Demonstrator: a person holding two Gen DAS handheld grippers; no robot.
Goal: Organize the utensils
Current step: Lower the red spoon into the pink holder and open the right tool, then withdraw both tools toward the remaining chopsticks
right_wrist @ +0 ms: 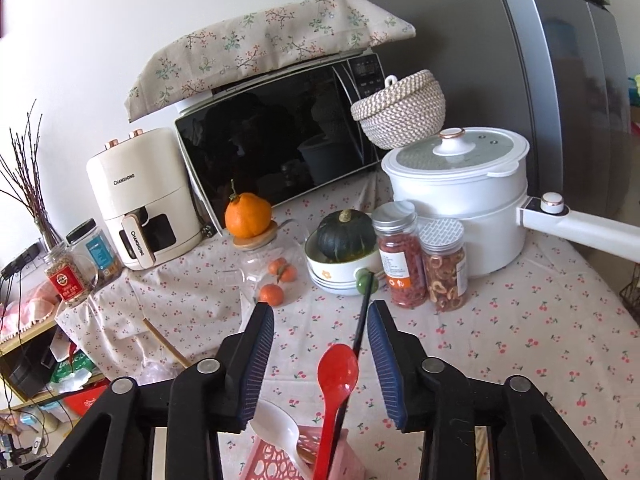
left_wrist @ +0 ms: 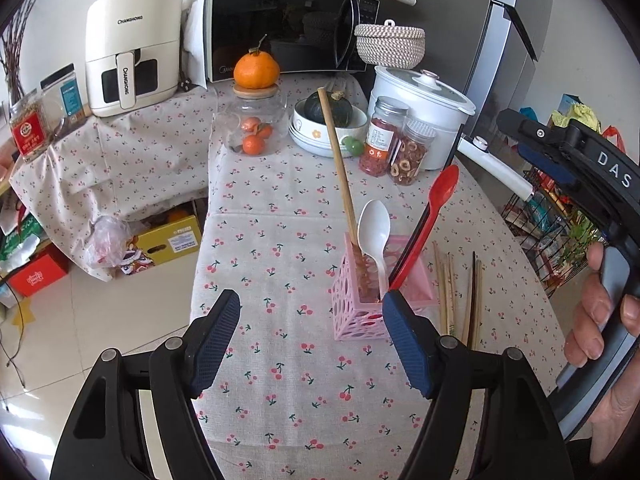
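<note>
Your left gripper [left_wrist: 310, 326] hangs spread and empty just before the pink holder [left_wrist: 376, 300]; your right gripper [right_wrist: 322, 338], also spread, hovers above it. Red spoon [left_wrist: 430, 216], white spoon [left_wrist: 374, 236] stand inside; chopsticks [left_wrist: 460, 300] lie beside it.

White wall [right_wrist: 160, 20] behind, grey fridge [right_wrist: 560, 80] on the right, pale tiled floor [left_wrist: 100, 340] below; daylight falls on the cherry-print tablecloth [left_wrist: 280, 380].
</note>
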